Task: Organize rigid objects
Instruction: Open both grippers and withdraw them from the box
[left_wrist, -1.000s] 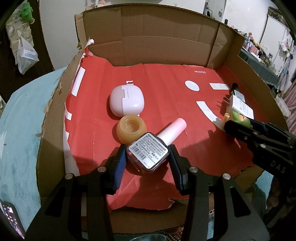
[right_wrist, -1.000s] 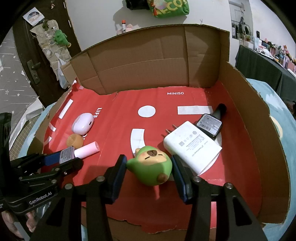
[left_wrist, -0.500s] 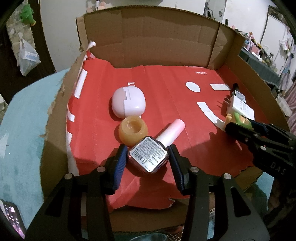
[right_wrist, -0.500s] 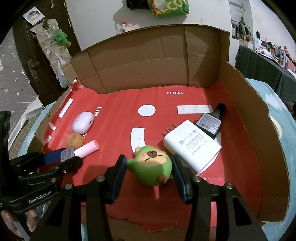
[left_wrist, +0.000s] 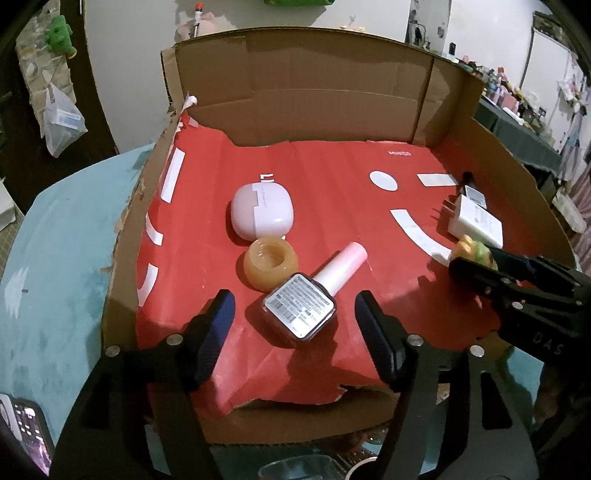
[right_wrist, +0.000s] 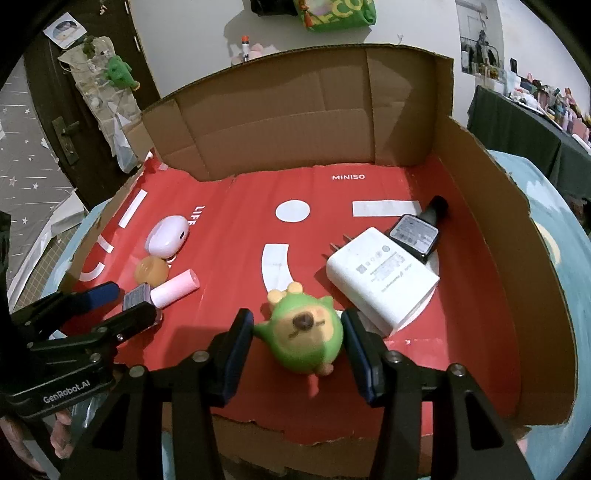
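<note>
A nail polish bottle with a pink cap (left_wrist: 308, 301) lies on the red liner of the cardboard box (left_wrist: 332, 173), between the fingers of my open left gripper (left_wrist: 295, 325), not touched. It touches an orange round jar (left_wrist: 270, 263); a lilac earbud case (left_wrist: 262, 211) lies behind that. My right gripper (right_wrist: 297, 343) stands around a green round toy figure (right_wrist: 304, 334), jaws slightly apart from it. The left gripper also shows in the right wrist view (right_wrist: 110, 306).
A white charger plug (right_wrist: 382, 278) and a dark-capped bottle (right_wrist: 419, 230) lie at the box's right. Cardboard walls rise at the back and sides. The box sits on a blue cloth (left_wrist: 55, 277). A phone (left_wrist: 26, 435) lies at the lower left.
My left gripper opened and let go of the nail polish bottle, which now rests on the liner. My right gripper's jaws widened slightly around the green toy.
</note>
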